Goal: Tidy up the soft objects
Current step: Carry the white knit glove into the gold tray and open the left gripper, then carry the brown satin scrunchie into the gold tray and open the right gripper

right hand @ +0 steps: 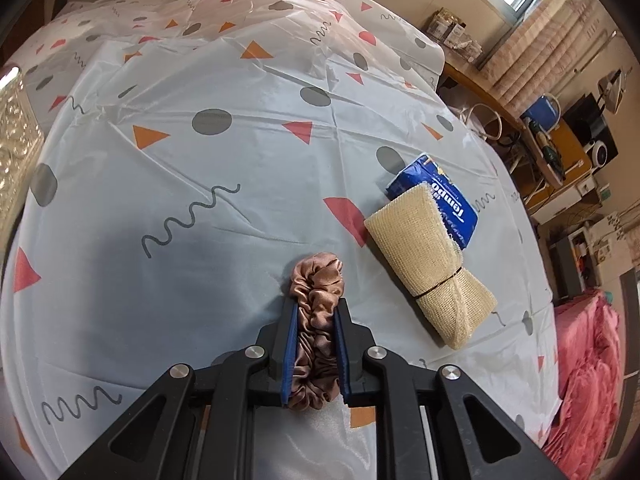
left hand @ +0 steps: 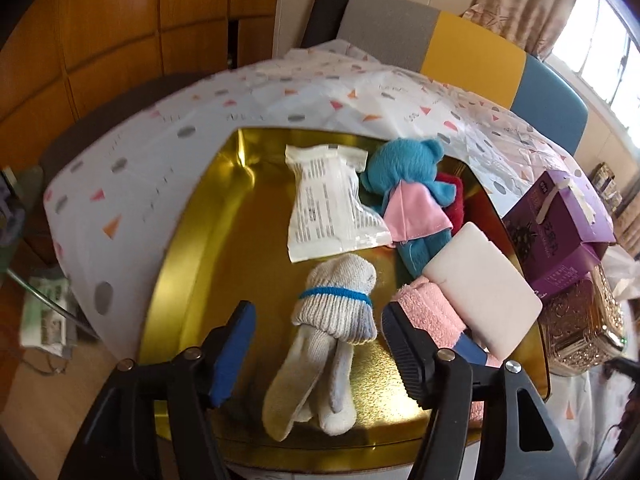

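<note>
Patterned tablecloth (right hand: 224, 92) covers our table, a gold tray (left hand: 240, 216) resting on it. Our left gripper (left hand: 316, 340) hangs wide open above the tray, holding nothing — a grey sock bundle (left hand: 332, 320) lies between its fingers, beside a blue teddy (left hand: 404, 172), pink towel (left hand: 428, 316) and white packet (left hand: 328, 204). Our right gripper (right hand: 316, 344) pinches a brown scrunchie (right hand: 316, 320) — near it lie a beige mesh cloth (right hand: 424, 260) and a tissue pack (right hand: 444, 192).

Blue tissue pack (right hand: 448, 196): I read "Tempo".
White sachet (left hand: 328, 200): print too small for me.
Purple box (left hand: 560, 232): lettering too blurred for me.
</note>
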A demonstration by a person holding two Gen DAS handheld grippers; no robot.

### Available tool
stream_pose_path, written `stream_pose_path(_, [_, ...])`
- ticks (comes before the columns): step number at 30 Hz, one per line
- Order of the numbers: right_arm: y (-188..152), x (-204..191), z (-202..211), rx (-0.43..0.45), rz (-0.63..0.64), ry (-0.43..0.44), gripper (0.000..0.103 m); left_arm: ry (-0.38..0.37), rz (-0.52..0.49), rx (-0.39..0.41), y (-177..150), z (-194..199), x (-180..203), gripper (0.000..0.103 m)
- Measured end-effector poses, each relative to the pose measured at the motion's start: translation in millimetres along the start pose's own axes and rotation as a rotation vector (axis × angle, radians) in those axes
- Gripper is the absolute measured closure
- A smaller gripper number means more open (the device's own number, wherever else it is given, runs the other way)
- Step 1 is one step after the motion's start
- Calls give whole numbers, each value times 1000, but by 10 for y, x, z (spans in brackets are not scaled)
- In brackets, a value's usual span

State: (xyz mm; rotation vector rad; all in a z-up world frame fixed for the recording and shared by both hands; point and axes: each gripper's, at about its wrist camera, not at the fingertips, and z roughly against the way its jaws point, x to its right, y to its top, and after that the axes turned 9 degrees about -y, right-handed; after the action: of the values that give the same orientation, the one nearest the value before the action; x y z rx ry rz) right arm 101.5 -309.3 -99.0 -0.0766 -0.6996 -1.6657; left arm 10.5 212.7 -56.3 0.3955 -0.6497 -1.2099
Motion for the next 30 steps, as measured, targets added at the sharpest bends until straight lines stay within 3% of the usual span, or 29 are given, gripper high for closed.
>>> stream_pose_path(3, [8, -11, 43, 6, -16, 104, 87, 4, -15, 24, -9, 80, 22, 30])
stream_pose_path(7, [-1, -88, 71, 10, 5, 111, 87, 11, -42, 57, 2, 167, 88, 30])
stream_pose_path(15, [12, 36, 24, -35, -94, 179, 87, -3, -78, 111, -13, 348, 162, 27])
stream_pose_path(23, [2, 26, 100, -60, -102, 239, 87, -15, -89, 112, -40, 378, 161, 27])
stream_pose_path(30, [176, 306, 822, 150, -209, 265, 87, -10, -72, 109, -47, 360, 92, 27])
